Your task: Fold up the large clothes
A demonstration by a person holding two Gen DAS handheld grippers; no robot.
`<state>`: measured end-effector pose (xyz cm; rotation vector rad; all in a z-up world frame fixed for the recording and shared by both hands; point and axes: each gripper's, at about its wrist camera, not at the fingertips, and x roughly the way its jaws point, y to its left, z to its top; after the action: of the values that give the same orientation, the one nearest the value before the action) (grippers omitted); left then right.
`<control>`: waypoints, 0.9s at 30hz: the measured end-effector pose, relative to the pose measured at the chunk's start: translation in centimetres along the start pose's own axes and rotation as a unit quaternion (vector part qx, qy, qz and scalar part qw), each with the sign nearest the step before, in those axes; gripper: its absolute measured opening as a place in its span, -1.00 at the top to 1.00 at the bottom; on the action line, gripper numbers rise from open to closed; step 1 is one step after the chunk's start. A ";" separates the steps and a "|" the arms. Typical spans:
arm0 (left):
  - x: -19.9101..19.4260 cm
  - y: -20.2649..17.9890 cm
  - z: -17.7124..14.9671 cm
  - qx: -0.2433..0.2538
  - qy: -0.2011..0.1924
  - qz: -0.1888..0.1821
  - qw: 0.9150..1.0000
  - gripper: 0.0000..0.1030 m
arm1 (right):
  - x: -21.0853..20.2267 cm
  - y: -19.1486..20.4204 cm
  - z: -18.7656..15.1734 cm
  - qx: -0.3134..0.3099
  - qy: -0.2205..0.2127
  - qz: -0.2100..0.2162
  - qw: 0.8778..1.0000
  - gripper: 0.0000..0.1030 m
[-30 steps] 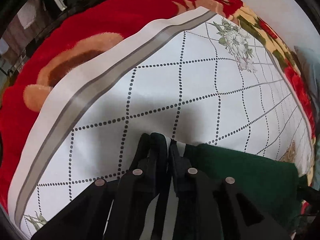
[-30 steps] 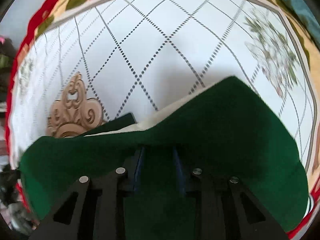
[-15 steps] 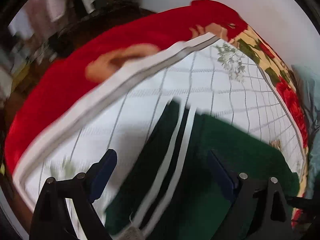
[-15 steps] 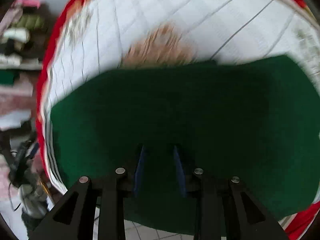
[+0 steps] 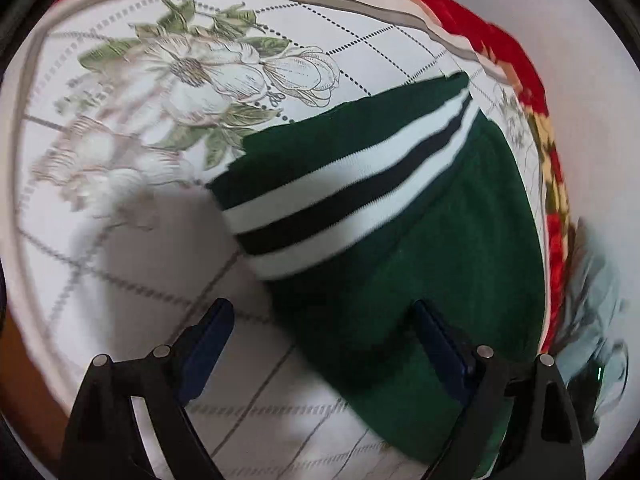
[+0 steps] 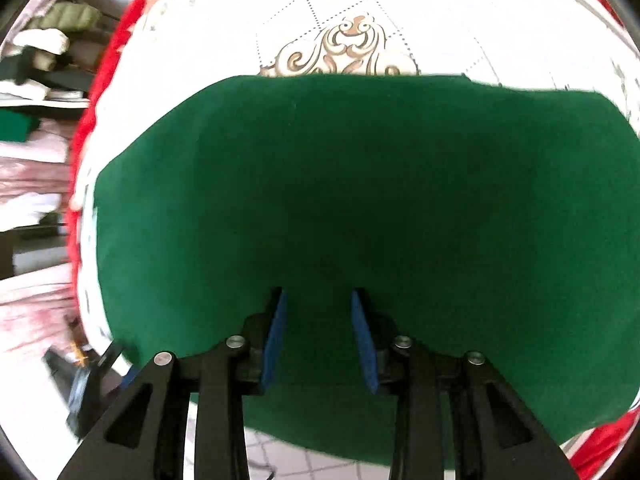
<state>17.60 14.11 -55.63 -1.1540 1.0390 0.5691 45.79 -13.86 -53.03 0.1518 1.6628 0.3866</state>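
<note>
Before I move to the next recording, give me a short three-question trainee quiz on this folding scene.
1. True or false: the left gripper has its jaws spread wide, gripping nothing.
2. The dark green knitted garment carries a striped band. Its stripes are: A) red and yellow, B) white and black, C) blue and grey.
3. Fill in: the garment lies on a white sheet with a dotted ______ pattern and printed flowers.

Key
1. True. Both blue pads stand far apart over the garment's edge and the sheet.
2. B.
3. Diamond grid. The right gripper is opening above the green fabric, pads clear of it.
</note>
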 end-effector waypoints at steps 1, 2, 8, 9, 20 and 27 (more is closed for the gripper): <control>0.5 -0.2 0.3 -0.006 -0.012 0.000 1.000 -0.76 | -0.1 -0.3 -0.5 0.000 0.000 0.007 1.000 0.29; 0.7 -0.4 0.7 -0.016 -0.025 -0.006 1.000 -0.76 | 0.0 -0.7 -1.1 0.000 0.001 0.013 1.000 0.28; 0.7 -0.9 2.4 -0.047 -0.102 -0.039 0.993 -0.30 | 1.0 -2.3 -4.5 0.027 0.017 0.066 0.997 0.28; 0.7 -1.1 2.5 -0.042 -0.108 -0.039 0.992 0.07 | 1.2 -2.6 -4.8 0.031 0.019 0.071 0.997 0.28; -2.2 -0.2 3.3 -0.036 -0.129 -0.253 0.958 0.59 | 2.6 -1.8 -4.4 0.019 0.040 0.064 0.997 0.28; 3.1 1.4 5.6 -0.049 -0.090 -0.211 0.972 0.00 | 2.4 -2.4 -4.3 0.024 0.045 0.069 0.996 0.28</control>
<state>19.86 19.39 -58.75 -1.3371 0.5893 0.3796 41.55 -16.05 -55.69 0.2899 1.7558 0.4633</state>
